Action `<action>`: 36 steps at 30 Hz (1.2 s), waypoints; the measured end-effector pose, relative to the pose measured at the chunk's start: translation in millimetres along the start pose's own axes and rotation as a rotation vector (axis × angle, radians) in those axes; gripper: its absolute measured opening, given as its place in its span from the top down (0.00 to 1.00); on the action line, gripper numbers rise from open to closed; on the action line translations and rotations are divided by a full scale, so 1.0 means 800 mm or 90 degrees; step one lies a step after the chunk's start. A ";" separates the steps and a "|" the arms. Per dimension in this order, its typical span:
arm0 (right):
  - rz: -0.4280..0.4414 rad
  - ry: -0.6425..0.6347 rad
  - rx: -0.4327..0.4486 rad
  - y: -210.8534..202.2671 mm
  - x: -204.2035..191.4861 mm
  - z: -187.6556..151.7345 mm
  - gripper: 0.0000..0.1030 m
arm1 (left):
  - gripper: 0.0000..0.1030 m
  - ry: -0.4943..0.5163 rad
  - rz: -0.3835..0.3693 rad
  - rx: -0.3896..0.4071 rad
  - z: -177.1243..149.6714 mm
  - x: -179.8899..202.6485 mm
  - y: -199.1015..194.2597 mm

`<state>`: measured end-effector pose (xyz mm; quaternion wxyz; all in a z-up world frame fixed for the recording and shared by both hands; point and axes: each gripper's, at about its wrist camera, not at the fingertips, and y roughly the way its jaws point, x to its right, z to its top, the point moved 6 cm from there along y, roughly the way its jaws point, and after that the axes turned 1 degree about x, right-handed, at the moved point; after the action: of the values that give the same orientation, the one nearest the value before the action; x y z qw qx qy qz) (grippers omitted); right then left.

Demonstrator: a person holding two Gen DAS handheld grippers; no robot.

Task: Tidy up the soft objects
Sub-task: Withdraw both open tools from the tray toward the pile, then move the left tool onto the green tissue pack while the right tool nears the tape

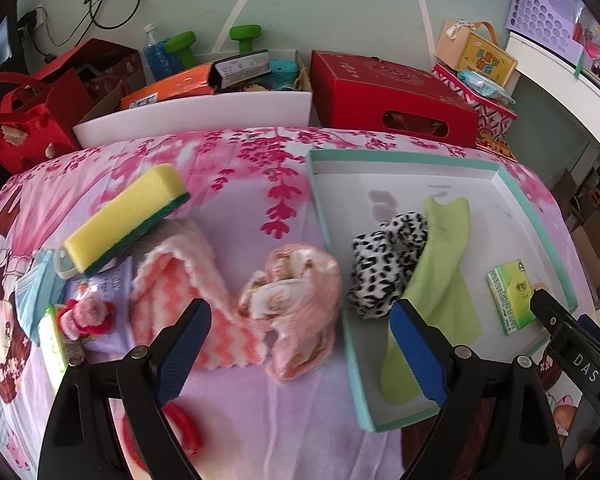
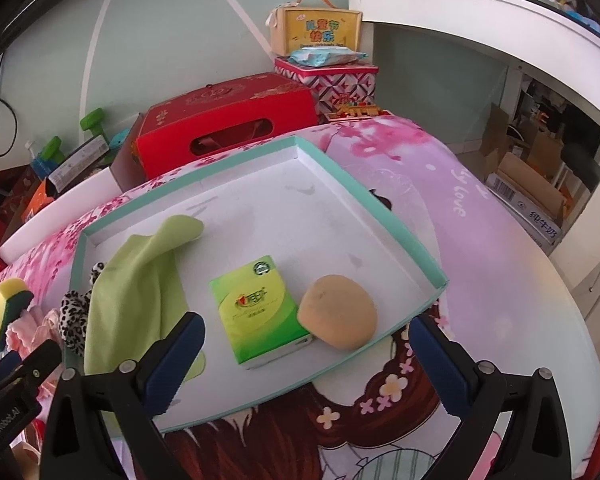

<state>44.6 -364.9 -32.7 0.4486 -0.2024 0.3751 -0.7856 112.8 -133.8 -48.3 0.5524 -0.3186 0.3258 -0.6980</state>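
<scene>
Green tissue pack and tan sponge lay in the teal tray just ahead of my right hand-held gripper (jaws wide, empty). My left hand-held gripper, also wide, hung over the pink cloth bundle.

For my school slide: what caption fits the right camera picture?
Open right gripper above a teal tray holding a green tissue pack and tan sponge.
</scene>
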 end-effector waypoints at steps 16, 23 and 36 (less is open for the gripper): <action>0.128 -0.081 -0.001 -0.040 -0.111 -0.014 0.00 | 0.11 -0.140 0.118 0.031 -0.034 -0.180 -0.064; 0.200 -0.147 -0.013 -0.061 -0.186 -0.041 0.00 | 0.11 -0.195 0.158 0.036 -0.052 -0.248 -0.089; 0.248 -0.246 -0.053 -0.079 -0.265 -0.091 0.00 | 0.11 -0.227 0.136 0.010 -0.073 -0.273 -0.089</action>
<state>71.4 -133.4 -26.5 0.6458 -0.2908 0.3465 -0.6151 66.3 98.8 -43.4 0.6749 -0.3963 0.2492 -0.5705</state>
